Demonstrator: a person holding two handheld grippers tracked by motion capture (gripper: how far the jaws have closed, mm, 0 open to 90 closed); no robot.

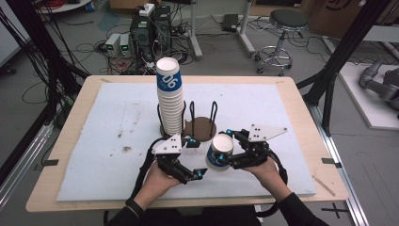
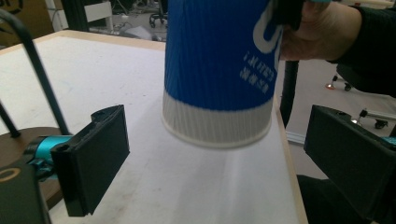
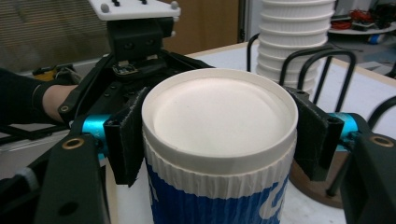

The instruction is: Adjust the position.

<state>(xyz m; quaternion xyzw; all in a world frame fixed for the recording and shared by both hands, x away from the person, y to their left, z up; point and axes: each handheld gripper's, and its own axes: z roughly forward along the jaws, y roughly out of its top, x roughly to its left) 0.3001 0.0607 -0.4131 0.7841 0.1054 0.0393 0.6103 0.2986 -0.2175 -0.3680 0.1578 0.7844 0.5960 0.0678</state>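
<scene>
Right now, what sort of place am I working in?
Most likely a robotics lab or test workshop. The wooden table stands among black rig frames, computers and tangled cables lie on the floor behind it, and a stool stands nearby.

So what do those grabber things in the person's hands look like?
Both grippers, left and right, are black, with small bright turquoise parts and flat black pads. Each has a white three-cornered plate on top and a black cable trailing back. The person wears black sleeves.
</scene>
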